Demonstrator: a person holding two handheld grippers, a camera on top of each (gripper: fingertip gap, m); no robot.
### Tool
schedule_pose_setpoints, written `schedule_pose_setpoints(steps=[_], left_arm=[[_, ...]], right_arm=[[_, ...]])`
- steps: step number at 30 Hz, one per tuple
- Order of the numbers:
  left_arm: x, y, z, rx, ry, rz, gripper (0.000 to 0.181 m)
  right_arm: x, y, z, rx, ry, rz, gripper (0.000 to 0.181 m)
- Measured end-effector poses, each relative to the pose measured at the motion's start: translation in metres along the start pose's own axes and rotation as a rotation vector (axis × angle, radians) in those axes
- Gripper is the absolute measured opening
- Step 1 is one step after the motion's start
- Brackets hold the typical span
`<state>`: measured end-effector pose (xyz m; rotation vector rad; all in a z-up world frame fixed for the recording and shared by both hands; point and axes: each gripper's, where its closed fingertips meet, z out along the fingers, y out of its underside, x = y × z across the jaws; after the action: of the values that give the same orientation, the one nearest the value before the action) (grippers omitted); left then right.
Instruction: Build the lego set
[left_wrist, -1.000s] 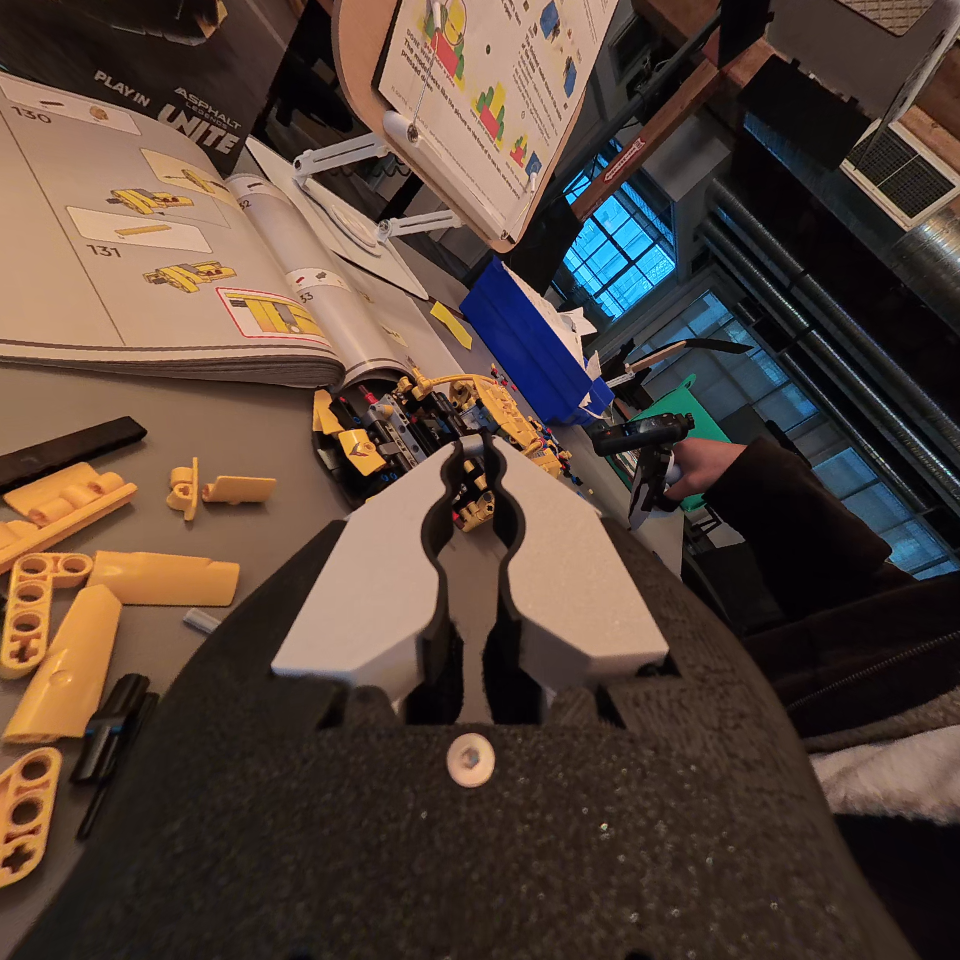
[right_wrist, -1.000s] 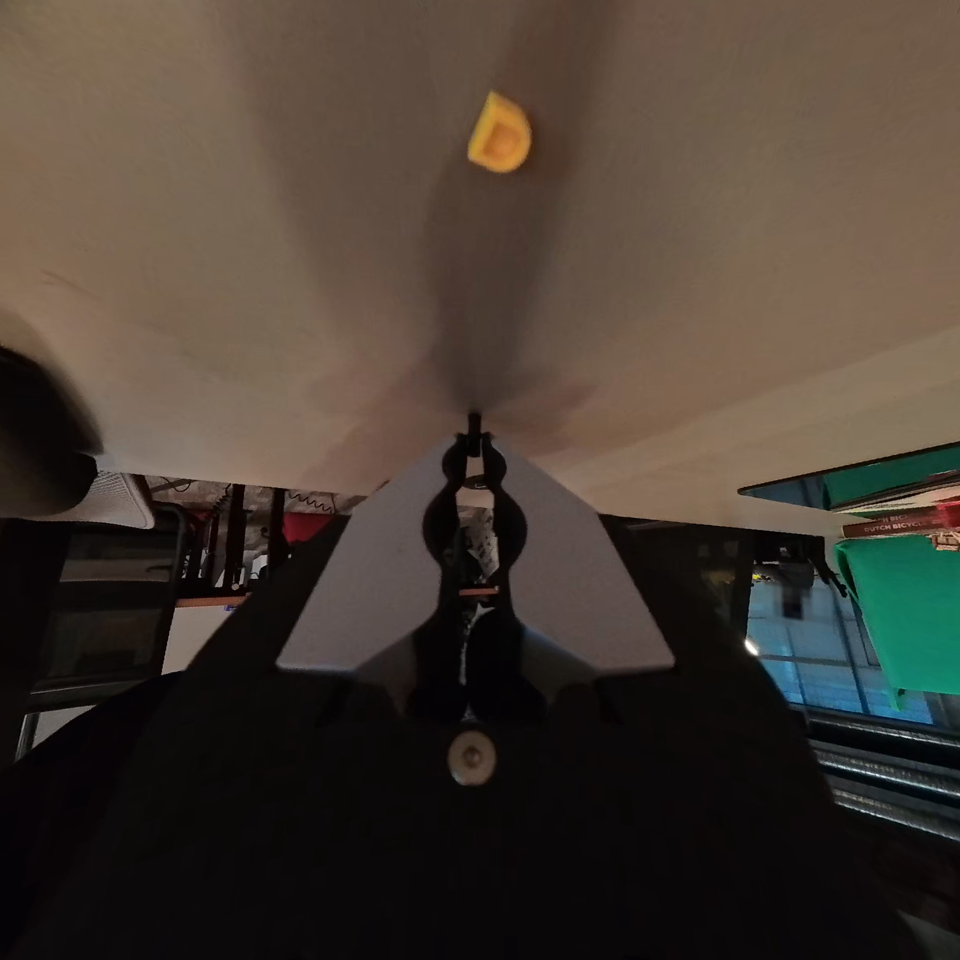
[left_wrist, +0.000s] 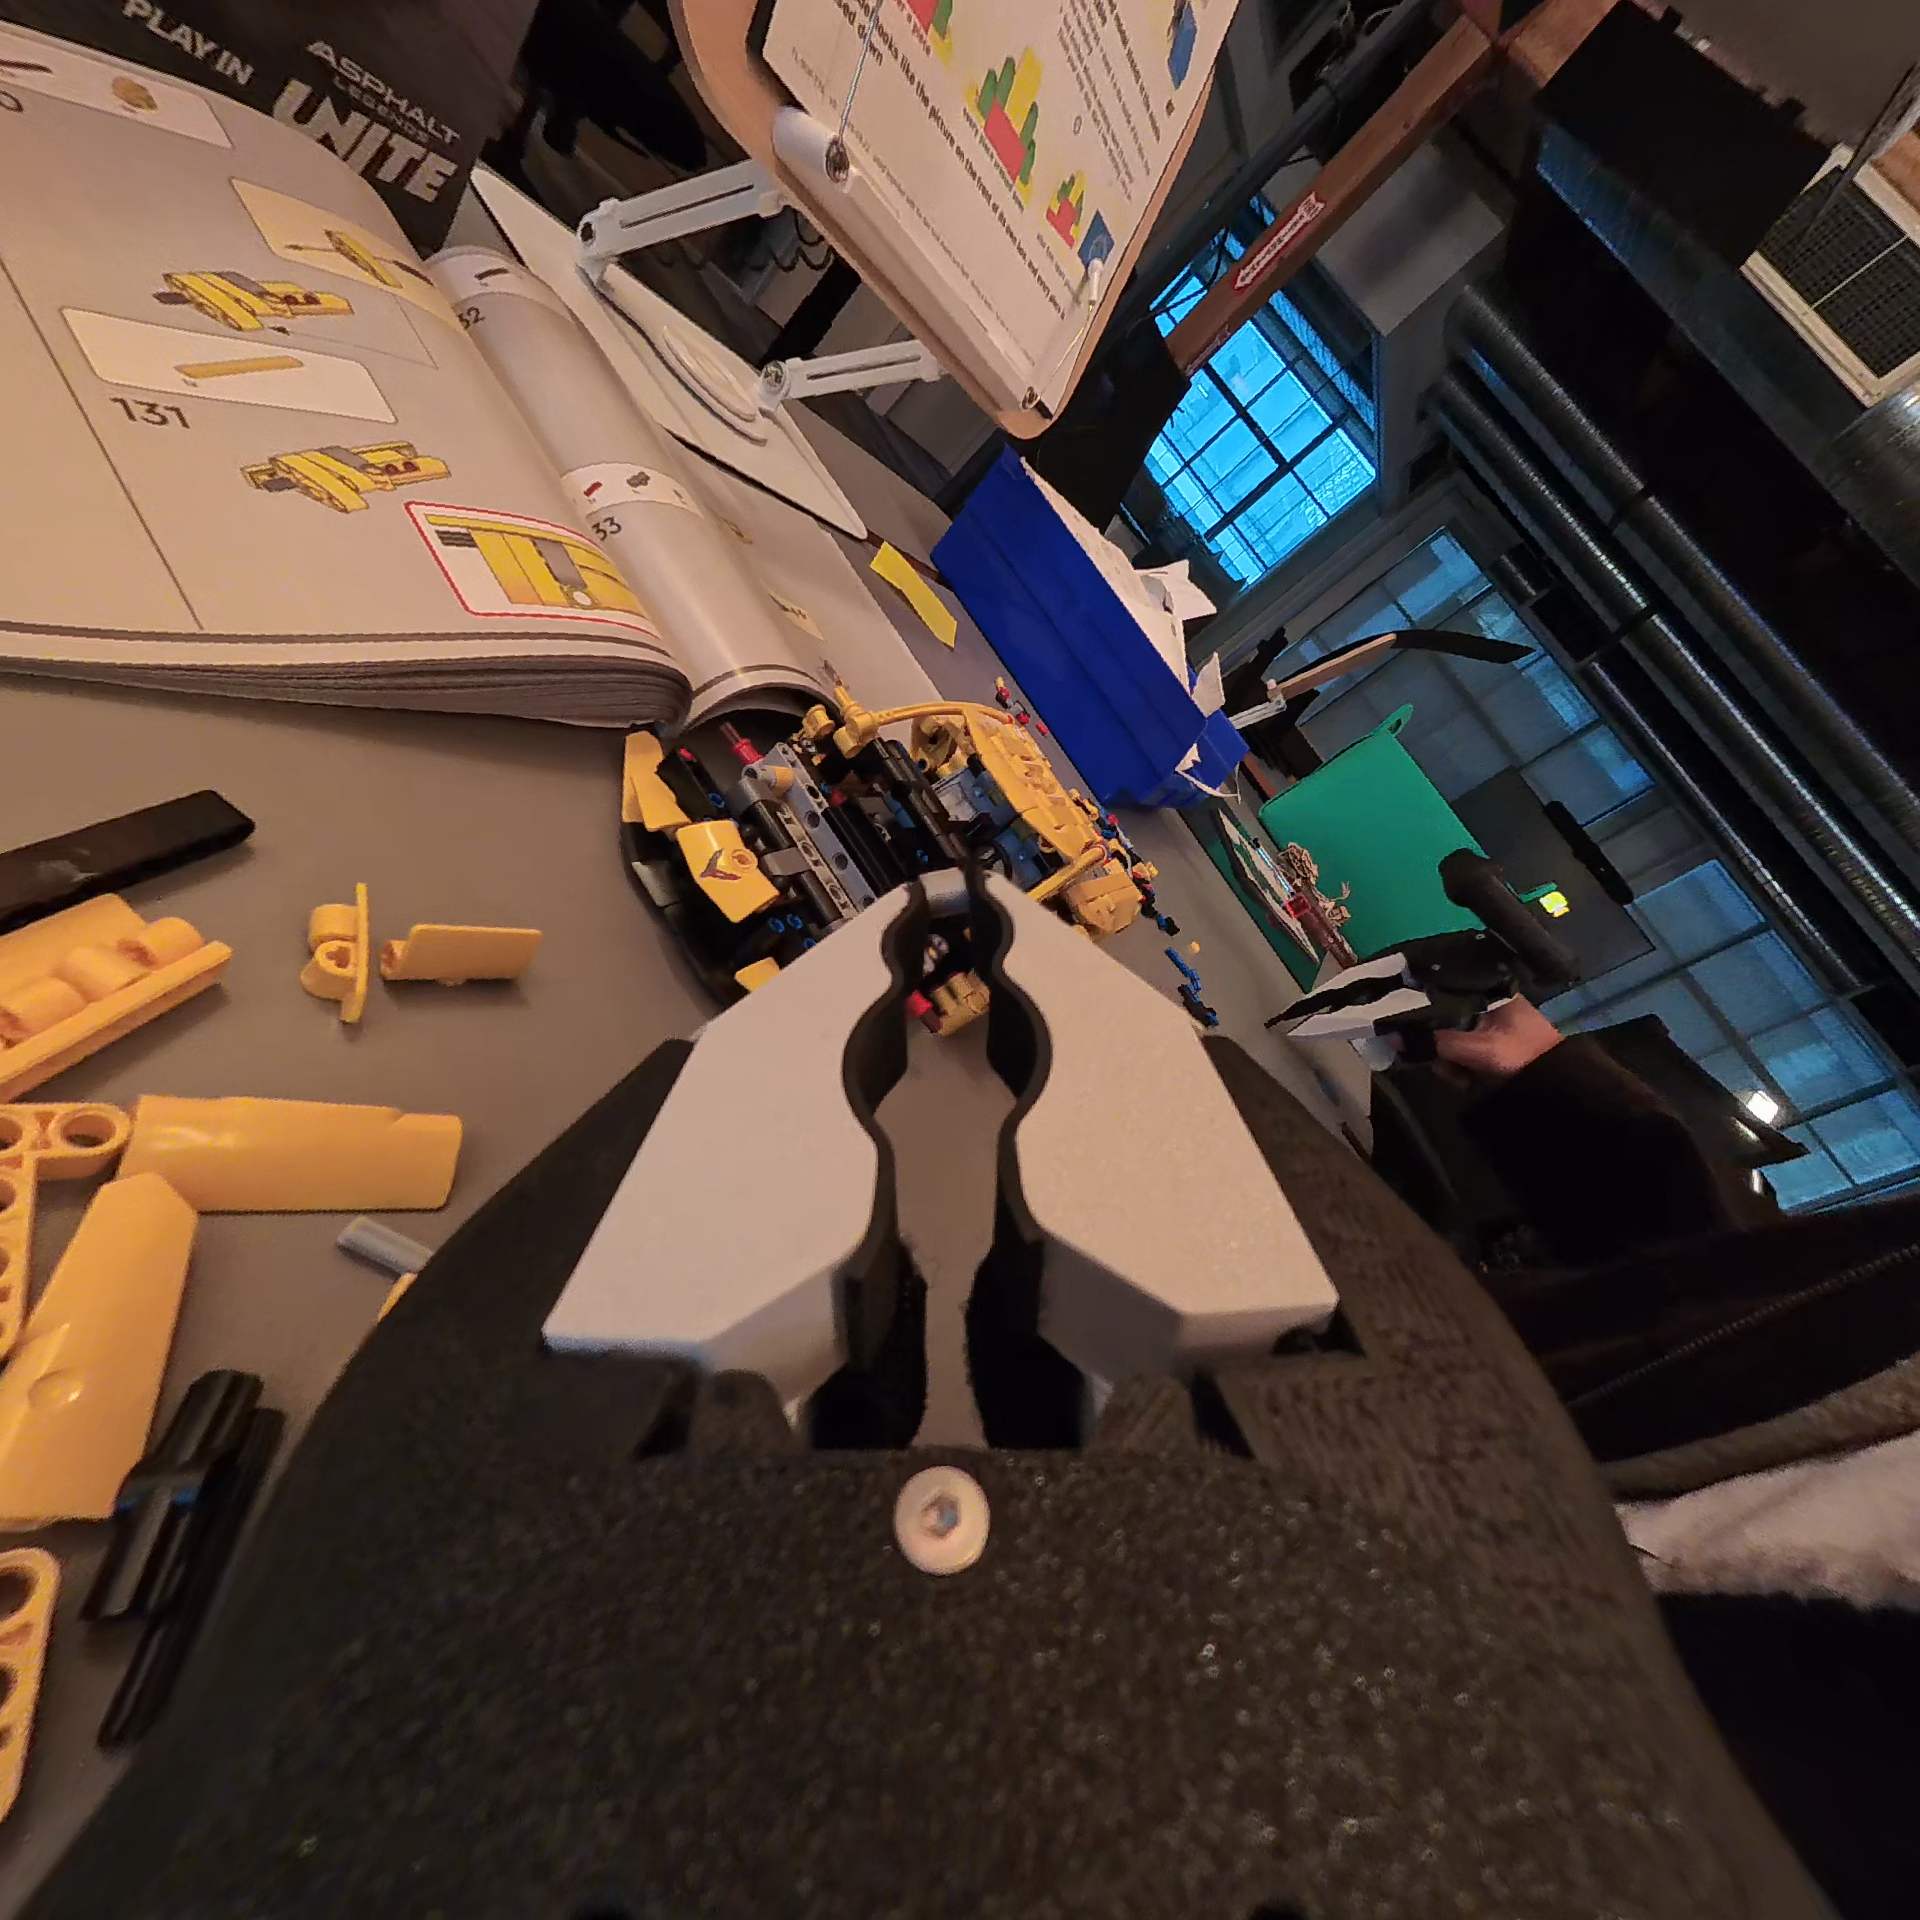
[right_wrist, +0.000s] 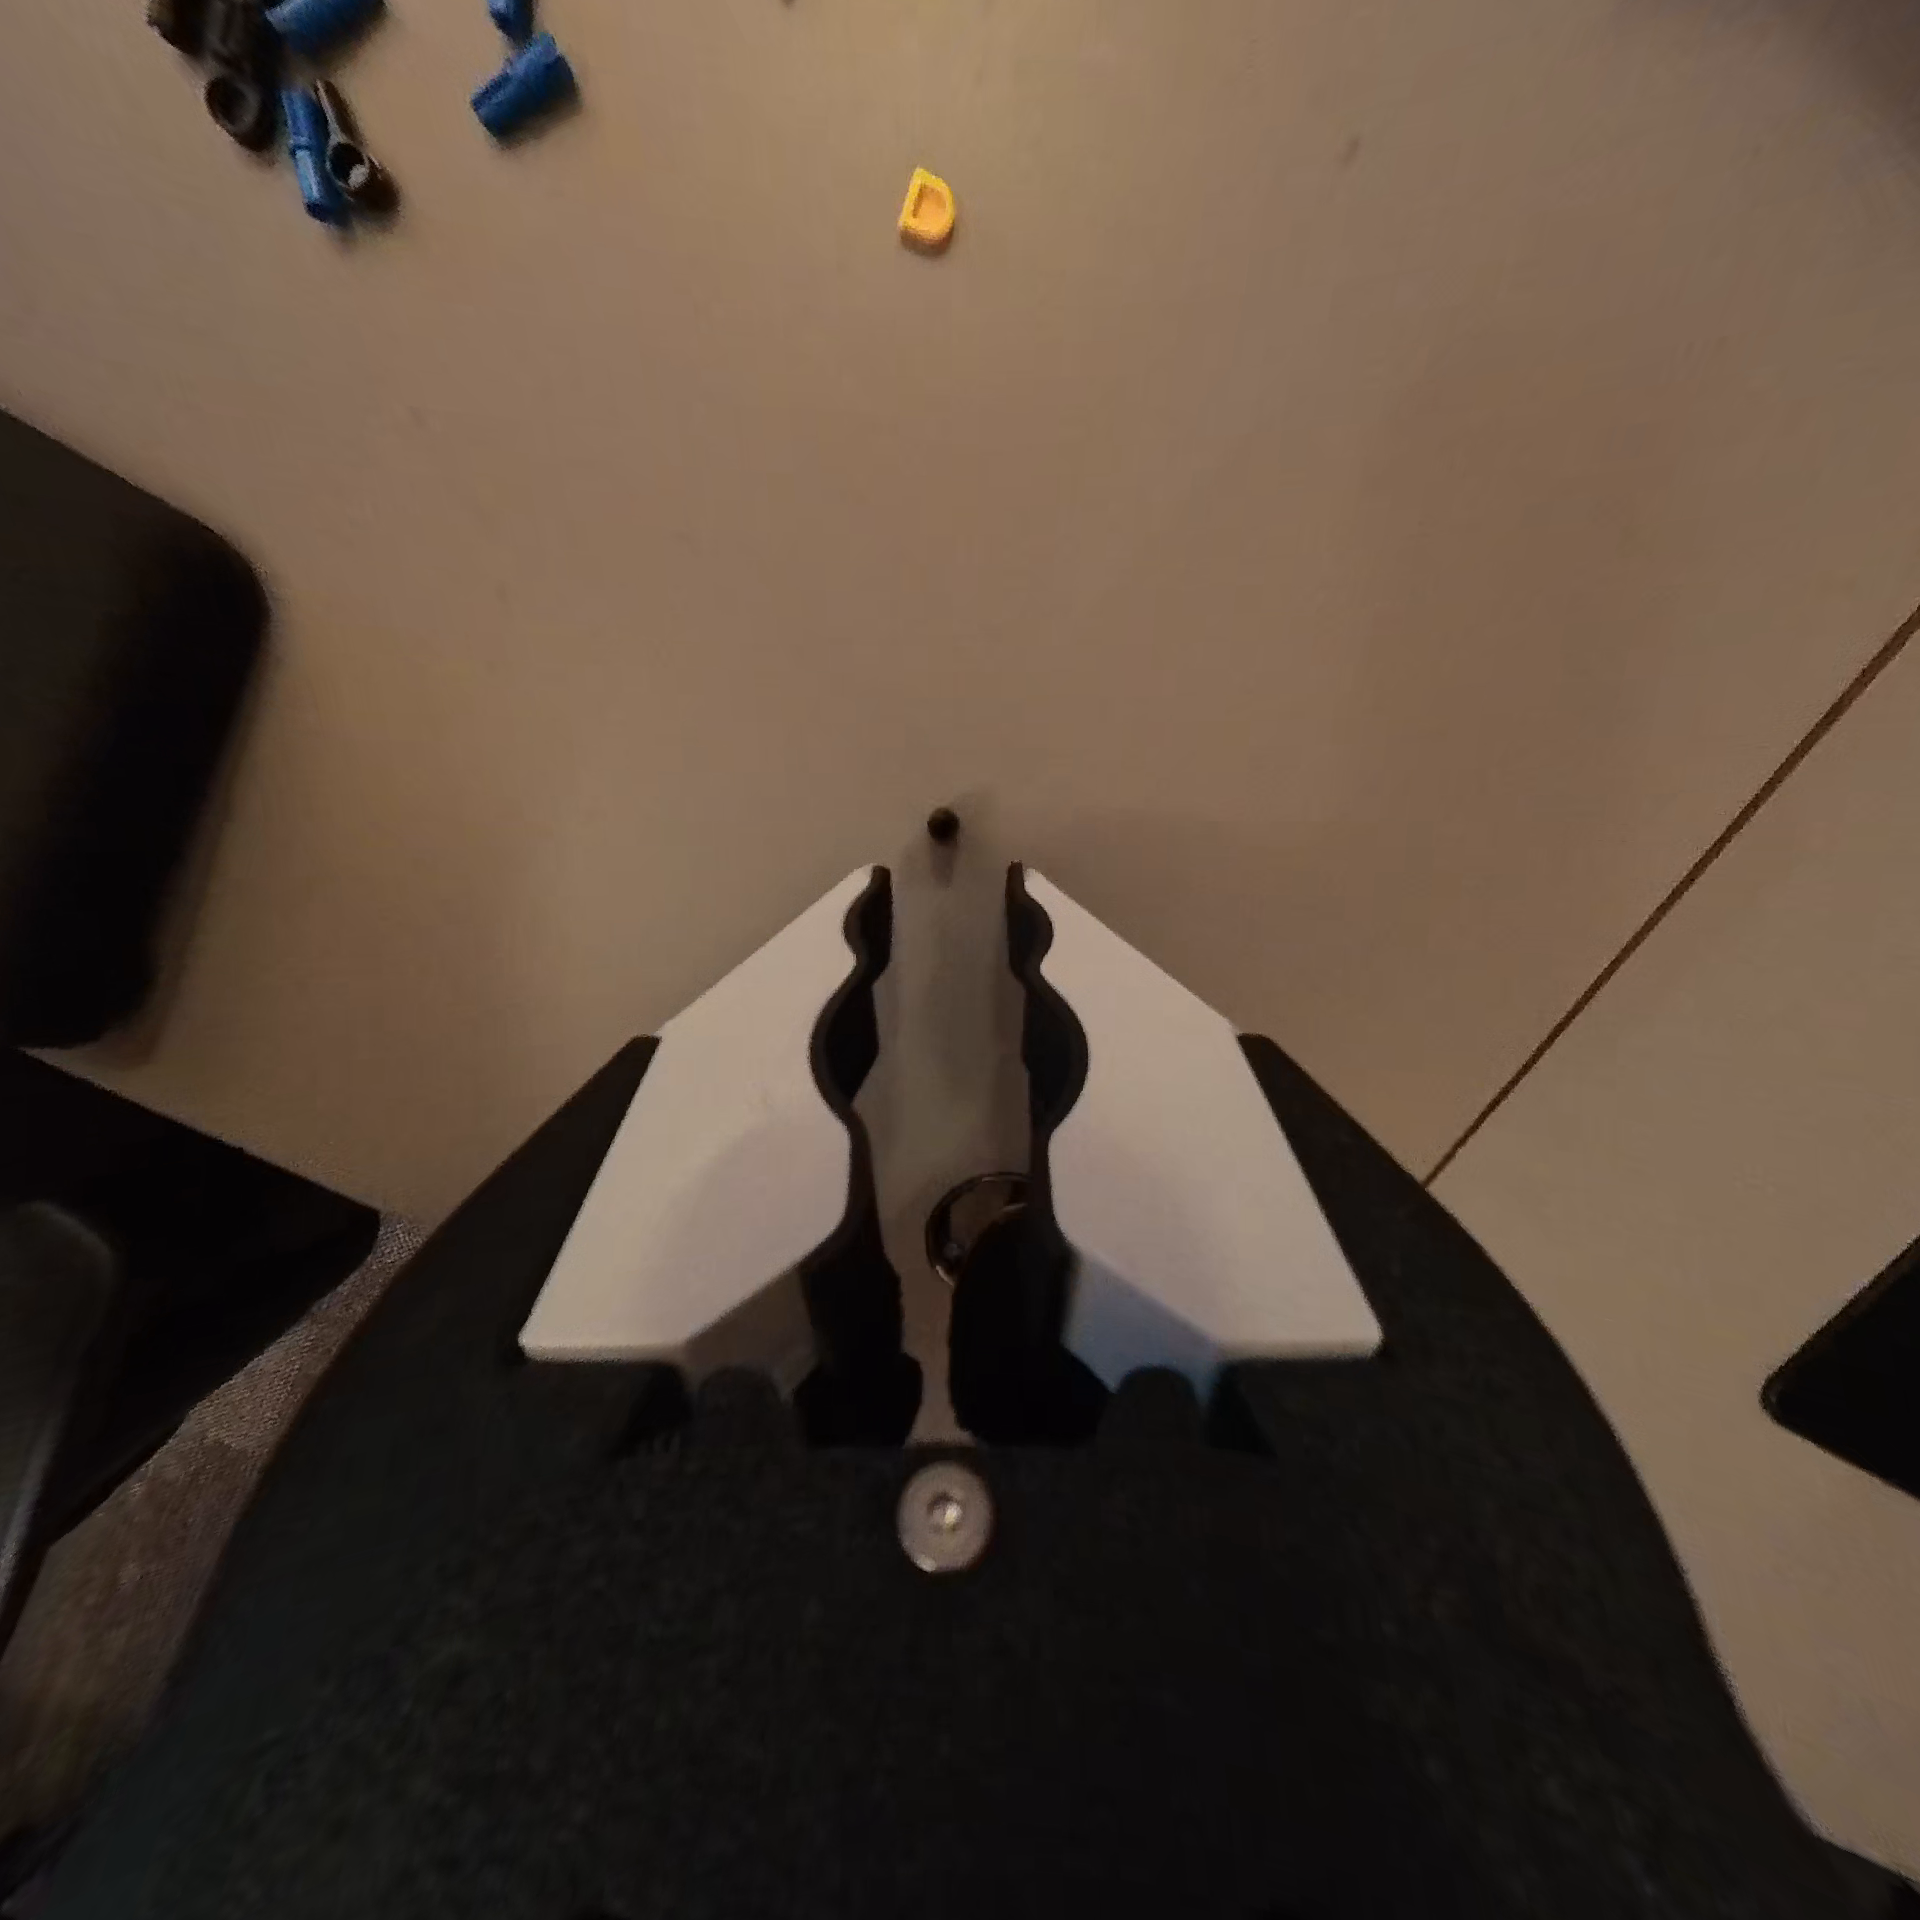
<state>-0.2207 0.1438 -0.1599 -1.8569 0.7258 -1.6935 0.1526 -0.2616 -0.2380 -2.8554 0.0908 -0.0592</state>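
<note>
The yellow and black lego car model (left_wrist: 883, 821) lies on the grey table below the open instruction book (left_wrist: 260, 416). My left gripper (left_wrist: 951, 888) is at the model's near end, its tips closed on a grey part of it. My right gripper (right_wrist: 948, 873) is open and empty over the bare table. A small black pin (right_wrist: 942, 826) lies just ahead of its fingertips. A yellow D-shaped piece (right_wrist: 928, 211) lies farther ahead. The right gripper also shows in the left wrist view (left_wrist: 1340, 1013), held in a hand to the right of the model.
Loose yellow panels and beams (left_wrist: 291, 1153) and black parts (left_wrist: 177, 1475) lie left of my left gripper. Blue and black pins (right_wrist: 312, 114) lie at the far left in the right wrist view. A blue bin (left_wrist: 1070, 644) and a clipboard stand (left_wrist: 987, 156) stand behind the model. There is about 55 cm between the tips of the two grippers.
My right gripper has opened and let go of the small black pin, which now lies on the table at its tips. My left gripper has hardly moved.
</note>
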Motion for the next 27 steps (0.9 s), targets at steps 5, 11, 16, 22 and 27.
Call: schedule_pose_setpoints(steps=[5, 11, 16, 22, 27], left_arm=[[-0.004, -0.001, -0.001, 0.007, -0.016, -0.007, 0.007], [-0.005, 0.000, 0.000, 0.003, -0.022, -0.004, 0.007], [-0.005, -0.001, -0.001, 0.007, -0.023, -0.005, 0.007], [0.018, 0.012, 0.010, -0.059, 0.060, 0.041, 0.007], [0.064, 0.039, 0.032, -0.148, 0.227, 0.002, 0.006]], right_arm=[[0.001, -0.006, 0.003, -0.001, -0.001, -0.013, 0.018], [0.001, -0.008, 0.007, -0.005, -0.028, -0.015, 0.011], [0.001, -0.012, 0.005, -0.010, -0.015, -0.037, 0.004], [-0.071, -0.104, -0.015, 0.213, -0.057, -0.245, 0.004], [-0.261, -0.235, -0.026, 0.541, -0.149, -0.618, 0.004]])
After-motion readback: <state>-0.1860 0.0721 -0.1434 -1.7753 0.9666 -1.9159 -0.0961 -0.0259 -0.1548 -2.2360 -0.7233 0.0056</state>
